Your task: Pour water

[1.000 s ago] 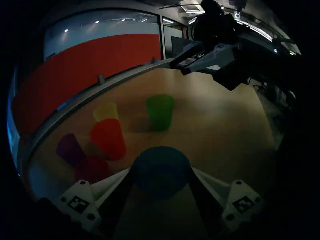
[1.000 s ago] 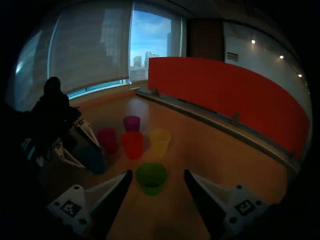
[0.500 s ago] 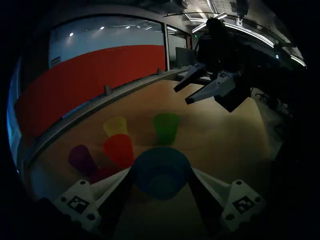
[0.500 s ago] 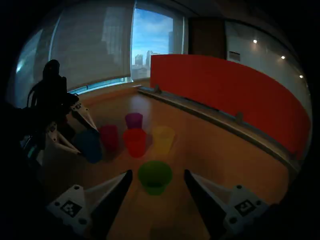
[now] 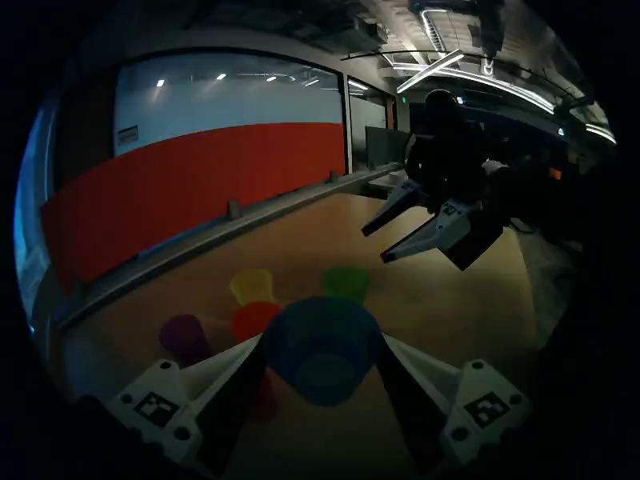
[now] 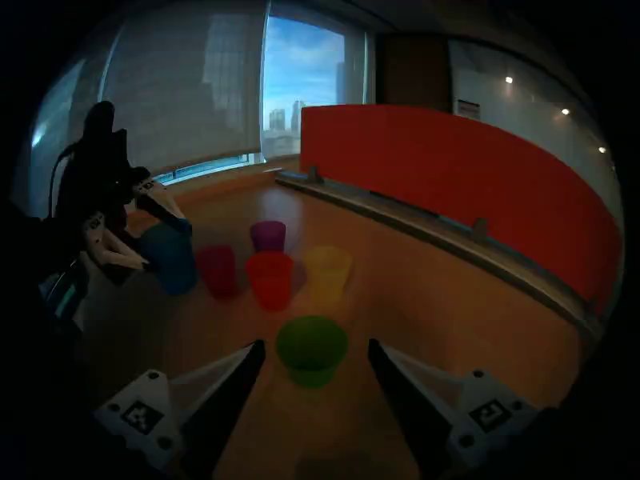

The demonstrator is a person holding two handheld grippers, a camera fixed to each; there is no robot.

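Note:
My left gripper [image 5: 322,340] is shut on a blue cup [image 5: 322,360] and holds it upright above the wooden table [image 5: 448,304]. The right gripper view shows that cup [image 6: 170,258] in the left gripper [image 6: 164,244], raised at the left. A green cup [image 6: 312,348] stands on the table between the tips of my right gripper [image 6: 316,346], whose fingers stand open and apart from it. In the left gripper view the green cup [image 5: 346,284] sits beyond the blue one, with the right gripper [image 5: 374,245] hovering above it at the right.
Red [image 6: 270,280], yellow [image 6: 328,272], purple [image 6: 268,236] and magenta [image 6: 218,270] cups cluster behind the green one. A red partition [image 6: 480,176] with a rail runs along the table's far side. Windows [image 6: 312,88] lie beyond. The room is dim.
My left gripper has lifted the blue cup well off the table, so the other cups sink lower in its view. The right gripper has stayed around the green cup.

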